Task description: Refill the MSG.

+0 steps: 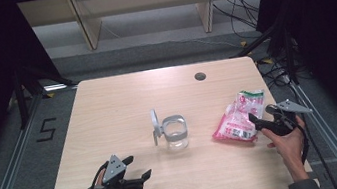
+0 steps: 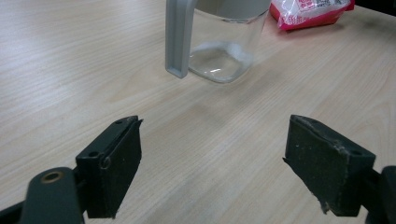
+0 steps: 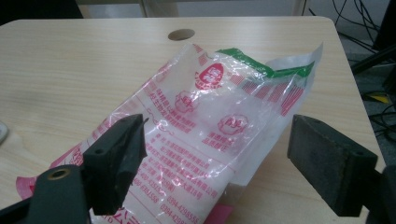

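Note:
A clear glass jar (image 1: 176,134) with a grey rim stands mid-table, its grey lid (image 1: 155,123) swung up on the left side. My left gripper (image 1: 138,166) rests open near the table's front left, pointing at the jar (image 2: 224,51), with bare wood between its jaws (image 2: 212,135). A crinkled plastic bag (image 1: 239,117), white and pink with red print and a green strip at the top, lies at the right. My right gripper (image 1: 260,114) is at the bag's near end. In the right gripper view its jaws (image 3: 217,135) stand wide on either side of the bag (image 3: 210,116), not pressing on it.
A round dark hole (image 1: 199,76) sits in the tabletop near the far edge. The table's right edge (image 1: 280,108) runs close behind the right hand. Cables lie on the floor beyond the far right corner. Metal frame rails flank the table.

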Available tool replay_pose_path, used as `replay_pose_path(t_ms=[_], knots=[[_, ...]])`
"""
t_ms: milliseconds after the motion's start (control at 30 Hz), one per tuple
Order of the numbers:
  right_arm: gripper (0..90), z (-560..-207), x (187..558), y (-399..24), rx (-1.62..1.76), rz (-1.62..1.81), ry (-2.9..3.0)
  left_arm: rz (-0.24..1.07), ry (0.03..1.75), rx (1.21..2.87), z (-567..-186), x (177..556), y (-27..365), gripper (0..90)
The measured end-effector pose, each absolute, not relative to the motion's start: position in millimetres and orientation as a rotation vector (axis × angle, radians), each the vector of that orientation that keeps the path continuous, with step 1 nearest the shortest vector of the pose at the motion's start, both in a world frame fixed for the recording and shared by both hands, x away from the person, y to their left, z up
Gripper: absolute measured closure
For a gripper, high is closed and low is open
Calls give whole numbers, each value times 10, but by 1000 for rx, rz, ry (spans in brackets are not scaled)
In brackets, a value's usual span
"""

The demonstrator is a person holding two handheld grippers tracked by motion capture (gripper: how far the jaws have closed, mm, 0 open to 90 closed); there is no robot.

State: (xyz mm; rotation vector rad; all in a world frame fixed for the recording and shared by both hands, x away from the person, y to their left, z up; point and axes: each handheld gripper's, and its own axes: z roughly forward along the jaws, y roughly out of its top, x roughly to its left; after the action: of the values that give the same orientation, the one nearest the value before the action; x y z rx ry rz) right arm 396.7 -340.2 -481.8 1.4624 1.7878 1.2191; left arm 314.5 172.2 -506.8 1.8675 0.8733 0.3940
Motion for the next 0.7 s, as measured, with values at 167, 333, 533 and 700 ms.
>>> replay_pose_path(t_ms=[167, 333, 533, 700], knots=[[173, -4828, 4024, -3436, 1499, 1196, 1810, 401, 864, 1882, -5068, 3126, 1711, 182], [175, -4887, 4118, -3460, 1523, 1209, 1796, 396, 858, 1886, -5080, 3124, 1691, 183], [188, -4932, 4166, -3443, 1563, 1179, 1841, 393, 859, 1875, -5079, 3132, 1697, 186], [208, -4973, 4221, -3441, 1563, 1186, 1843, 397, 856, 1883, -5077, 3123, 1692, 186]])
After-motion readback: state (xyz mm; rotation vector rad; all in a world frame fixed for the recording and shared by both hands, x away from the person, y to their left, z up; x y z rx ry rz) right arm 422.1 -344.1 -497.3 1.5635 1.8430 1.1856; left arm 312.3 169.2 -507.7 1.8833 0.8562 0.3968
